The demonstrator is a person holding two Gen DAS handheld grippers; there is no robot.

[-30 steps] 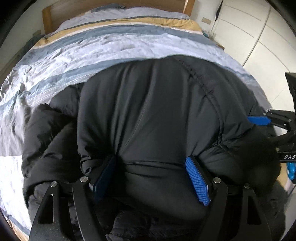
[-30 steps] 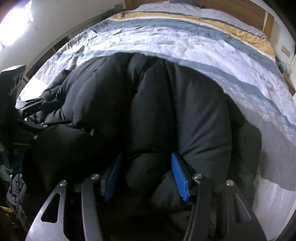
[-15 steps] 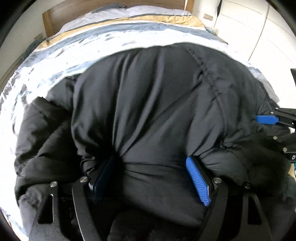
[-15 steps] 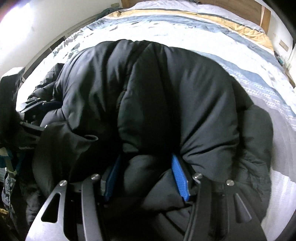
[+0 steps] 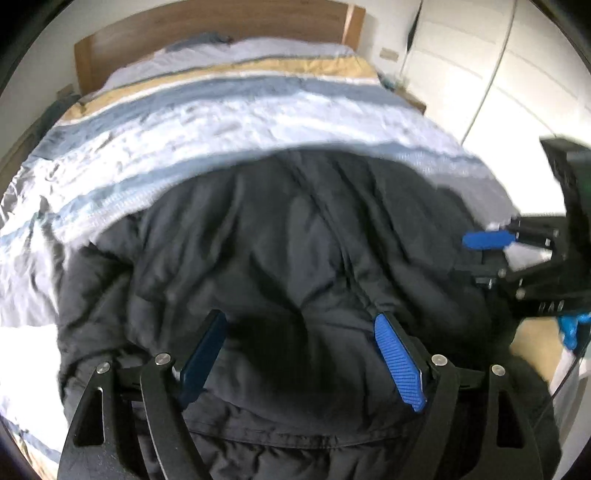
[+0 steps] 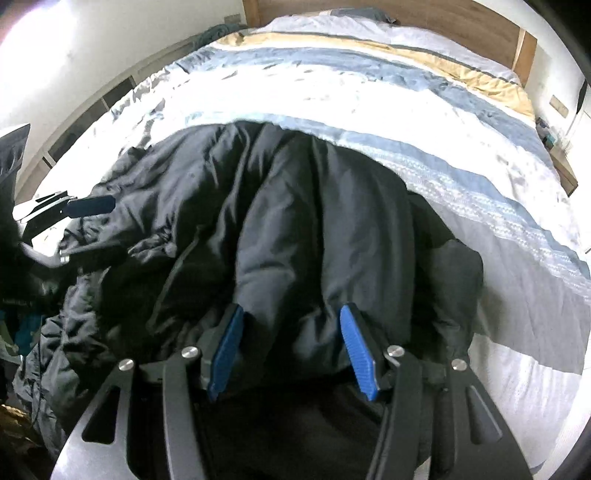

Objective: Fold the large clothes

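A large black padded jacket (image 5: 295, 251) lies bunched on the striped bed; it also fills the right wrist view (image 6: 295, 229). My left gripper (image 5: 301, 332) is shut on a thick fold of the jacket's near edge, blue pads (image 5: 397, 362) pressed into the fabric. My right gripper (image 6: 291, 328) is shut on another thick fold of the same jacket. Each gripper shows at the edge of the other's view: the right one at the right (image 5: 491, 240), the left one at the left (image 6: 88, 206).
The bed has a blue, white and tan striped duvet (image 5: 236, 122) and a wooden headboard (image 5: 221, 26). White wardrobe doors (image 5: 491, 74) stand to the right. A wall with low shelving (image 6: 92, 107) runs along the left. A bedside table (image 6: 565, 166) sits at the far right.
Both grippers have drawn back and lowered with the jacket. The jacket, which was lifted high and covered much of the bed, now sits lower, so more of the duvet shows.
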